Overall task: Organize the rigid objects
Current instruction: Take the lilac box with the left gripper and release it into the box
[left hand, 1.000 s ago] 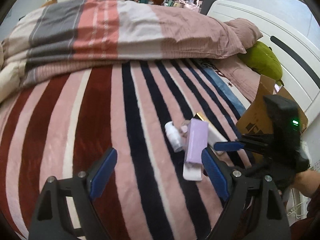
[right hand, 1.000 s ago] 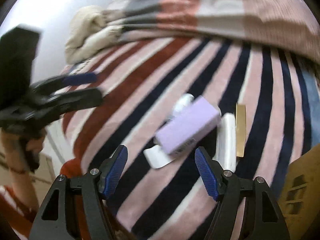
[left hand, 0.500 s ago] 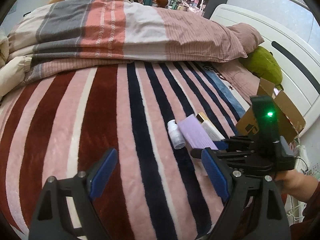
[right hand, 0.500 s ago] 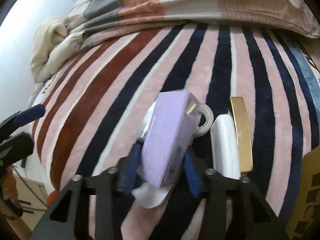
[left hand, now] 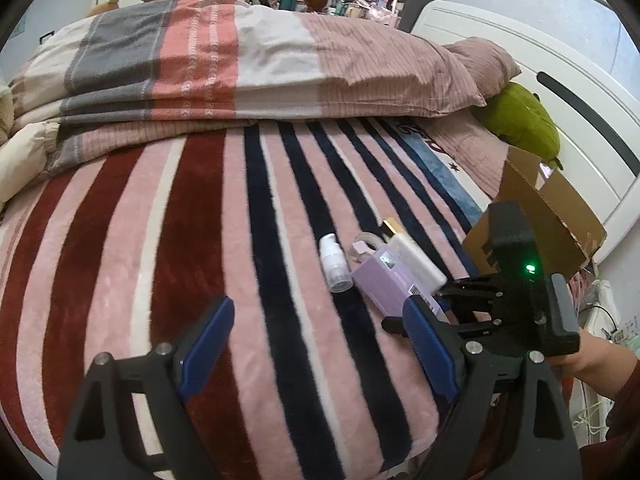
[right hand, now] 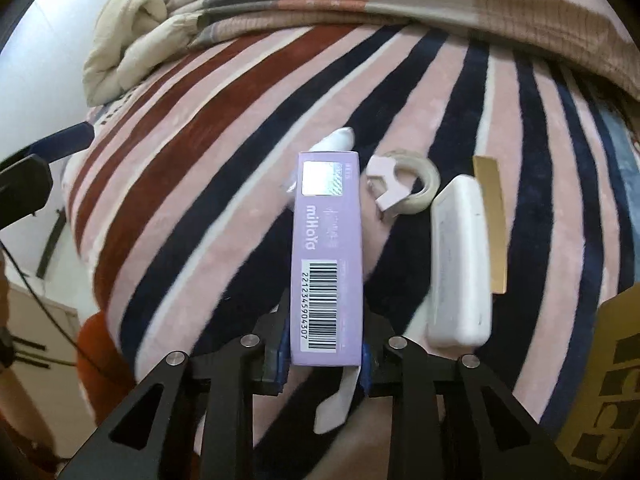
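Purple box (right hand: 327,256) gripped, tong pads (right hand: 283,354) mostly hidden

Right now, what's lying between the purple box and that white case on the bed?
A tape ring with a pink dispenser piece lies between purple box and white case; right wrist view shows it.

Plush striped fleece blanket (right hand: 208,184); smooth matt purple cardboard box (right hand: 327,256) with shiny foil sticker; glossy white plastic case (right hand: 460,264); brown corrugated carton (left hand: 552,216).

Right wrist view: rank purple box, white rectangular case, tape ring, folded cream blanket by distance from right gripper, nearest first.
1. Purple cardboard box: clamped in the right gripper.
2. White rectangular case: just right of it.
3. Tape ring with pink dispenser: ahead, slightly right.
4. Folded cream blanket: far upper left.
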Demonstrator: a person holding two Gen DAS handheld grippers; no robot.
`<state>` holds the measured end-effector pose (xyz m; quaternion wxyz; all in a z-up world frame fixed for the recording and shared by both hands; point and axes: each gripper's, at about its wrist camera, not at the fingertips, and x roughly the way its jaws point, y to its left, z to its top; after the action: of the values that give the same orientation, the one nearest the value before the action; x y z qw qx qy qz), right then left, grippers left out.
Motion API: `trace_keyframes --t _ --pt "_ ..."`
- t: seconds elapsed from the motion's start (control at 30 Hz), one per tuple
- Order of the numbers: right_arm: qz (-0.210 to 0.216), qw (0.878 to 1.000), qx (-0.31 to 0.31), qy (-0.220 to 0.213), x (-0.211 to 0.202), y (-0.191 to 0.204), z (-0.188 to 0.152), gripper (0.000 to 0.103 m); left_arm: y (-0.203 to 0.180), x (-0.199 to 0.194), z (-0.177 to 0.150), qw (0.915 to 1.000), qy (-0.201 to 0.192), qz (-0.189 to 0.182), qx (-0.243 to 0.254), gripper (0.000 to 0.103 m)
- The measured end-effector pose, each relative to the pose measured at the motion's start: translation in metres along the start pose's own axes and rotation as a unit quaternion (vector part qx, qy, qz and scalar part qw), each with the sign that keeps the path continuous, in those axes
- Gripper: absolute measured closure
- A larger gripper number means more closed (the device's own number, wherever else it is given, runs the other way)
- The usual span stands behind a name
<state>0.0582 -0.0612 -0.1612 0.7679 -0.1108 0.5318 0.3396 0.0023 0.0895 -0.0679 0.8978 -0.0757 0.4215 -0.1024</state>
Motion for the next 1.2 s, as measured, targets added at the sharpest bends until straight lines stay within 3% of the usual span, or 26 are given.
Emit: trace_keyframes --t 0.13,0.4,0.53,0.7,0.97,1.2 --pt "0.011 0.999 -0.027 -0.016 -0.029 0.012 0.003 0.082 -0.017 0.001 0.013 0.9988 -0.005 -0.049 0.008 0.019" --pt "0.043 0.992 -0.099 -0.06 -0.126 0.035 0.014 0.082 -0.072 -0.013 0.056 0.9897 -0.042 -0.131 0.041 0.019" --pt "0.036 0.991 -0.107 -0.079 -0.164 0.025 0.014 0.082 -0.107 -0.016 0.083 0.9818 -0.05 -0.171 0.067 0.039" --pt "0.013 0.991 -0.094 -0.093 -0.203 -0.007 0.013 0.082 -0.163 -0.01 0.113 0.9734 -0.054 -0.193 0.111 0.039" --pt "-0.013 0.995 -0.035 -0.095 -0.237 -0.089 -0.007 0.082 -0.251 0.047 0.143 0.9629 -0.004 -0.225 0.149 0.039" --pt "-0.007 0.999 0.009 -0.041 -0.222 -0.145 -0.029 0.082 -0.286 0.098 0.137 0.9584 0.066 -0.235 0.148 0.039"
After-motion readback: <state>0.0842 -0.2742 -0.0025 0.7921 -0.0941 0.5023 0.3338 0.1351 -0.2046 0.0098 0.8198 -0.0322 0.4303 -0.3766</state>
